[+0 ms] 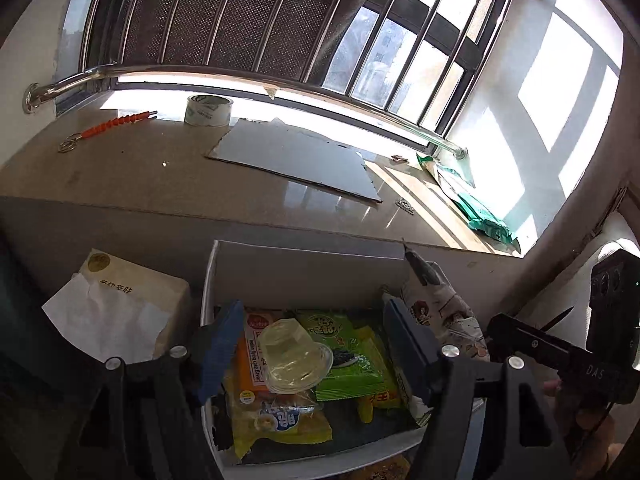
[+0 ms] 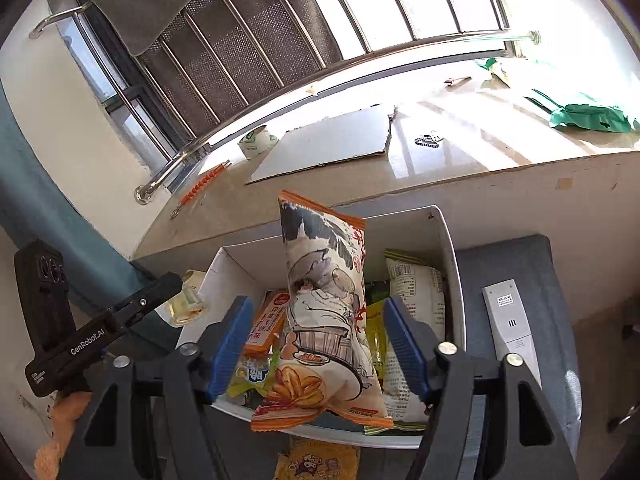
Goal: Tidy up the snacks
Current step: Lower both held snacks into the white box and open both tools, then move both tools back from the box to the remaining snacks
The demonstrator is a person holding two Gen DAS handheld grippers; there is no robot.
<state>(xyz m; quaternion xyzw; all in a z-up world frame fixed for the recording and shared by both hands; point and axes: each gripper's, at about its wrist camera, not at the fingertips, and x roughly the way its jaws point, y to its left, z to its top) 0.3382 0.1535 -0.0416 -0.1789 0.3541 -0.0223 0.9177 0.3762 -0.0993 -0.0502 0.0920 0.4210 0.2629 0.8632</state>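
Note:
A white box (image 1: 304, 268) (image 2: 450, 248) holds several snack packets. In the left wrist view my left gripper (image 1: 310, 344) is open above the box, with a clear jelly cup (image 1: 294, 354) lying on an orange packet (image 1: 246, 354) and a green packet (image 1: 344, 354) between its blue fingers. In the right wrist view my right gripper (image 2: 318, 346) is open. A tall orange-and-white illustrated snack bag (image 2: 326, 316) stands between its pads, leaning on the box's front edge, touching neither pad. The same bag shows at the box's right side in the left wrist view (image 1: 444, 308).
A stone windowsill (image 1: 160, 184) lies behind the box with a grey cardboard sheet (image 1: 296, 160), a tape roll (image 1: 208, 110), an orange tool (image 1: 116, 124) and a green bag (image 1: 480, 208). A cream paper bag (image 1: 120, 312) stands left of the box. A white remote (image 2: 510, 328) lies on the grey seat. A yellow packet (image 2: 320, 460) lies below the box.

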